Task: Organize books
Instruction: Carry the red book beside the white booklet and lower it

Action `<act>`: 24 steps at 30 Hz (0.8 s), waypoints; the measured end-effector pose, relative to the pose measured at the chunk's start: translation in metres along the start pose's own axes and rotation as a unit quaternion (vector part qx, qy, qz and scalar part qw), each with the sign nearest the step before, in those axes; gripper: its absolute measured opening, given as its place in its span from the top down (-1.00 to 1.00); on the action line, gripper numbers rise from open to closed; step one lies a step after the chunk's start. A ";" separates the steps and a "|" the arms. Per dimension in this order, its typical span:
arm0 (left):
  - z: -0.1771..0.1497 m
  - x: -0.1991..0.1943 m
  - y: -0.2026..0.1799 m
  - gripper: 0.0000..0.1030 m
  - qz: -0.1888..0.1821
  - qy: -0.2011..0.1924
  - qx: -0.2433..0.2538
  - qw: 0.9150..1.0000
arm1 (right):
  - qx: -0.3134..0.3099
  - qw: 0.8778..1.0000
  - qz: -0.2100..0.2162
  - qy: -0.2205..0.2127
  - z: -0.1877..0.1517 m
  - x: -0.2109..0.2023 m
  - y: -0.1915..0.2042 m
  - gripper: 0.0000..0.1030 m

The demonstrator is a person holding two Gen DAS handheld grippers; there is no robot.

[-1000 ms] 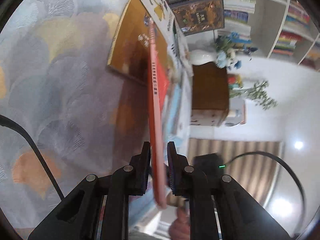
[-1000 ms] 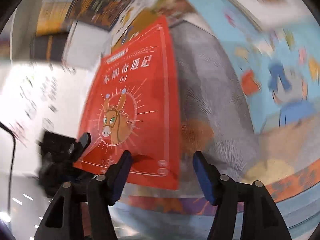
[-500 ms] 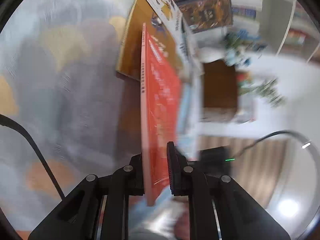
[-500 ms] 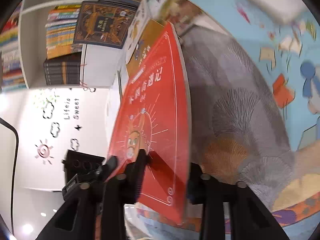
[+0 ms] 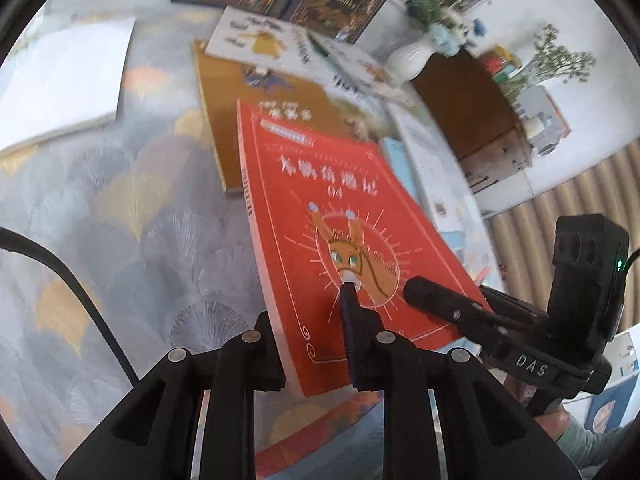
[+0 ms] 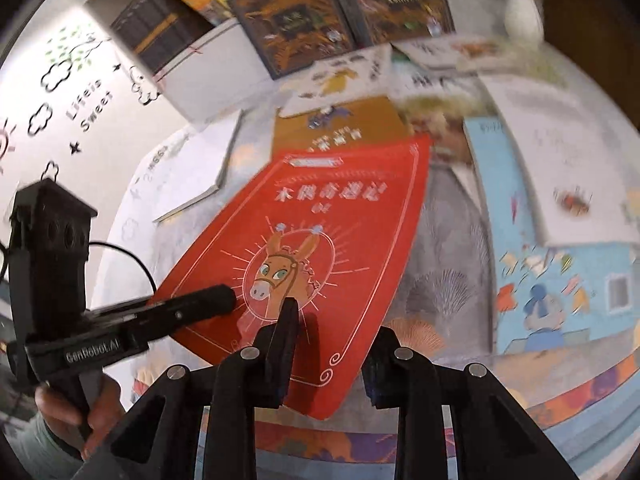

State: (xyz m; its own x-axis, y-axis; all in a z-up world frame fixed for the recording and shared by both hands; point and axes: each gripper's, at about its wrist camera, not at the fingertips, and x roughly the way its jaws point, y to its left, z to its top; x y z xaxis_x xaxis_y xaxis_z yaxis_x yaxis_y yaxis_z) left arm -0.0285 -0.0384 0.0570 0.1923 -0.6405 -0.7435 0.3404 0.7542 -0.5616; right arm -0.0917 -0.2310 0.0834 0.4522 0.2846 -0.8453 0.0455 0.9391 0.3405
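While both tools grip it, book's place: one red paperback book [image 5: 340, 216] with a donkey's head on its cover is tilted above the grey fan-patterned tablecloth [image 5: 120, 220], its near edge between the fingers of both tools.
Left gripper [image 5: 308, 304]: on the book's near corner by the spine; jaws opening, with the book between them and the pads on it.
Right gripper [image 6: 334, 320]: on the near edge at the opposite corner; jaws closing to a clamp, one finger on the cover and the other under the book.
Tools relative to each other: side by side along the same edge; each one's tip shows in the other's wrist view, lying on the cover beside the donkey.
Hands: two; a left hand [image 6: 80, 408] and a right hand [image 5: 552, 420], each on a tool's handle.
Beyond the book: one ochre-covered book [image 5: 248, 120] flat on the cloth, partly under the red one's far end.
Further back: two dark ornate-covered books [image 6: 304, 20] side by side.
Vase: one white rounded vase [image 5: 408, 56] with flowers.
Count of tools: two black two-finger grippers.
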 end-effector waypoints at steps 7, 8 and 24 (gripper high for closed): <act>0.013 -0.036 -0.001 0.64 -0.008 -0.042 0.017 0.999 | -0.053 0.998 0.001 -0.022 0.013 -0.021 0.036 0.47; 0.016 -0.039 0.001 0.64 -0.008 -0.051 0.014 0.999 | -0.061 0.998 0.001 -0.026 0.019 -0.020 0.044 0.47; 0.078 -0.109 0.112 0.64 0.068 -0.171 -0.062 0.981 | -0.166 0.983 0.082 -0.015 0.132 0.078 0.157 0.45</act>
State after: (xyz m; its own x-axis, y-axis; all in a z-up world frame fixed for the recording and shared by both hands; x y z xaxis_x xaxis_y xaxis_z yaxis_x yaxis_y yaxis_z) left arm 0.0609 0.1045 0.1035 0.5333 -0.5274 -0.6614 0.1787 0.8344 -0.5213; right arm 0.0680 -0.0873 0.1255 0.4561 0.4359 -0.7759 -0.3208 0.8938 0.3136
